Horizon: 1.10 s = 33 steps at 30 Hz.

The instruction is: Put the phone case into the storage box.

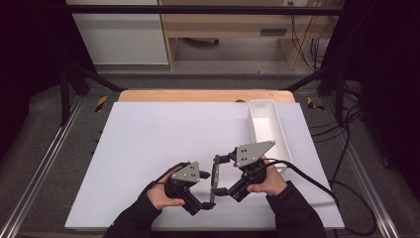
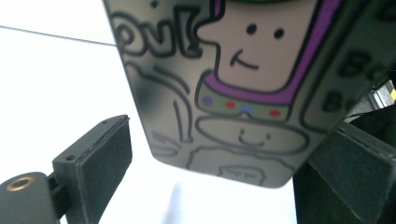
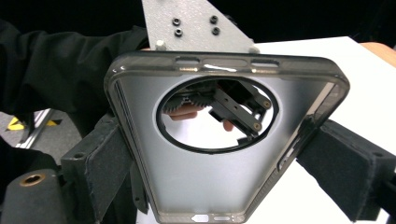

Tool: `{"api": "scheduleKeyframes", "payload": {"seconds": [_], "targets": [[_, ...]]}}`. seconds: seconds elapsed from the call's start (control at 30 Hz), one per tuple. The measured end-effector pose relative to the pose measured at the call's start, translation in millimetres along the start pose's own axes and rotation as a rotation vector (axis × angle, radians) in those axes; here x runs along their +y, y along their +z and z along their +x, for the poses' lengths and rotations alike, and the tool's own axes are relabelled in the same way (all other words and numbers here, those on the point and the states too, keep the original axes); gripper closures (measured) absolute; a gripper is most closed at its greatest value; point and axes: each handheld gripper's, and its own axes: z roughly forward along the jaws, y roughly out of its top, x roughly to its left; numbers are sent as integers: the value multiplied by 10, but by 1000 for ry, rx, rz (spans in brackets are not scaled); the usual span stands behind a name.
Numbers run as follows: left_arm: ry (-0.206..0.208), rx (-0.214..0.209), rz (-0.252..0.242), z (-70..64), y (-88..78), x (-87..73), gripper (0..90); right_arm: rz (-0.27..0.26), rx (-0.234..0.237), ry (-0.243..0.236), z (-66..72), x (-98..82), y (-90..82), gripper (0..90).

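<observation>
One white mat (image 1: 148,163), one white bin (image 1: 267,130) at its far right edge, two grippers, one phone case (image 3: 219,154) above the mat's near middle. Right gripper (image 1: 224,174) clamped on the case's long edges; left gripper (image 1: 204,191) open beside its printed back, pads clear. Case seen edge-on from above, its drawing cut off up close.

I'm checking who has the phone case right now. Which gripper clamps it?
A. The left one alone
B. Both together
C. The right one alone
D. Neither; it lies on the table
C: in the right gripper view the right gripper has both pads against the edges of the phone case, while in the left gripper view the left gripper stands open, one pad clear of the case.
</observation>
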Motion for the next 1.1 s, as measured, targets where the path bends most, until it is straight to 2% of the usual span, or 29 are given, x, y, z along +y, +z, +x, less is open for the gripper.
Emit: {"api": "scheduleKeyframes", "payload": {"seconds": [0.17,0.33,0.47,0.7,1.1], "targets": [[-12,31,-11,4,-67,-29,42,-12,-41,7,-25,4,-66,120],[-35,79,-31,17,-150,-71,28,-27,-88,17,-46,2,-156,120],[-53,134,-57,38,-221,-99,13,-32,-123,27,-58,3,-216,120],[-116,241,-112,106,-395,-199,3,-46,-172,40,-63,10,-305,120],[-203,392,-182,180,-657,-408,0,-62,-273,66,-81,37,-434,119]]}}
